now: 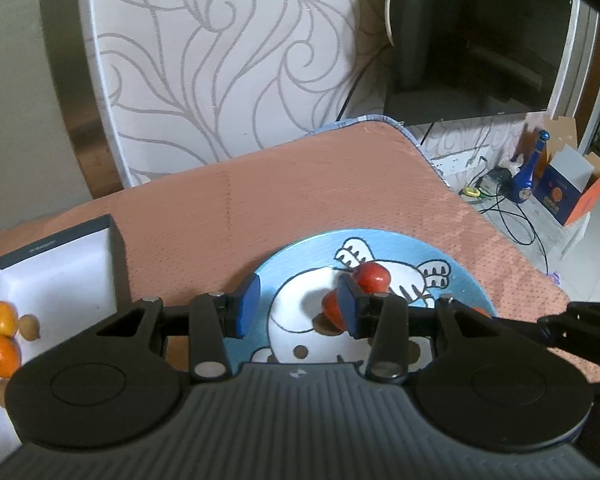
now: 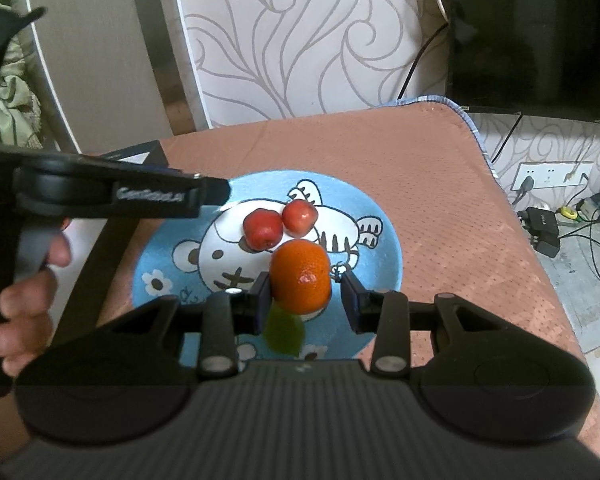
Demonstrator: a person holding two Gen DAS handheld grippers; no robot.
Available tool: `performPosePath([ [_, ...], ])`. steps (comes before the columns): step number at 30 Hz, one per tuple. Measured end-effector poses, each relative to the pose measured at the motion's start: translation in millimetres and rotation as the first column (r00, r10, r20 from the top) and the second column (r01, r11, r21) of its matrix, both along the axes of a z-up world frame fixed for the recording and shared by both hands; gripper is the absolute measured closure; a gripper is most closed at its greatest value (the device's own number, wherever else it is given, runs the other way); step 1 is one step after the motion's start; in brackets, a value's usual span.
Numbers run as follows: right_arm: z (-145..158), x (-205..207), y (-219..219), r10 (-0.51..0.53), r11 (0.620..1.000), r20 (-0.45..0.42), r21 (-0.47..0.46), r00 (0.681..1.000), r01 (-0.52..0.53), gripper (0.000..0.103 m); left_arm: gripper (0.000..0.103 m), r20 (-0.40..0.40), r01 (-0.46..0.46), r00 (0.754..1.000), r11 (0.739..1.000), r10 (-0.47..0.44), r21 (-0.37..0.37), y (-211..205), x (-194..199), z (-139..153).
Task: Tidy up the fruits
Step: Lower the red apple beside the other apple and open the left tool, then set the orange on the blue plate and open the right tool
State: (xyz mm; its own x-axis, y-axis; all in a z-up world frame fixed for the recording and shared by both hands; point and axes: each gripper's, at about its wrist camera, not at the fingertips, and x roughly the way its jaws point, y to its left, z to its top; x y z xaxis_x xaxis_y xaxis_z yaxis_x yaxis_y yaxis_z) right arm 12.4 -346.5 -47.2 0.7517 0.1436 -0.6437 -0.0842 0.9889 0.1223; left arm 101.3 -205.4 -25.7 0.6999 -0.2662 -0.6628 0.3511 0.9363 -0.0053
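A blue cartoon plate (image 1: pixel 452 264) (image 2: pixel 380 248) lies on the salmon mat. Two red fruits (image 1: pixel 372 276) (image 2: pixel 264 228) sit near its middle. My left gripper (image 1: pixel 300 308) is open and empty, hovering over the plate's left side, its right finger in front of the red fruits. In the right wrist view an orange with a green leaf (image 2: pixel 300 276) sits between my right gripper's (image 2: pixel 302 300) fingers; the left finger touches it and a gap shows at the right finger. A dark box with a white inside (image 1: pixel 60 264) on the left holds small orange fruits (image 1: pixel 2 354) and brown ones (image 1: pixel 28 327).
The left gripper's body (image 2: pixel 112 196) and the hand holding it cross the left of the right wrist view above the box. Beyond the mat's right edge the floor holds cables, a blue bottle (image 1: pixel 528 176) and cardboard boxes (image 1: pixel 568 184). A patterned panel and a dark TV stand behind.
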Motion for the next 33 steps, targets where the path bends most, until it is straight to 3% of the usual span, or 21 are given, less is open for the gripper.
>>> performPosePath([
  [28, 4, 9, 8, -0.083, 0.996, 0.064, -0.027, 0.994, 0.085, 0.06, 0.05, 0.01, 0.034, 0.999, 0.999, -0.034, -0.01, 18, -14, 9],
  [33, 10, 10, 9, -0.104, 0.993, 0.1, -0.038, 0.99, 0.108, 0.053, 0.05, 0.005, 0.039, 0.999, 0.999, -0.039, -0.015, 24, -16, 8],
])
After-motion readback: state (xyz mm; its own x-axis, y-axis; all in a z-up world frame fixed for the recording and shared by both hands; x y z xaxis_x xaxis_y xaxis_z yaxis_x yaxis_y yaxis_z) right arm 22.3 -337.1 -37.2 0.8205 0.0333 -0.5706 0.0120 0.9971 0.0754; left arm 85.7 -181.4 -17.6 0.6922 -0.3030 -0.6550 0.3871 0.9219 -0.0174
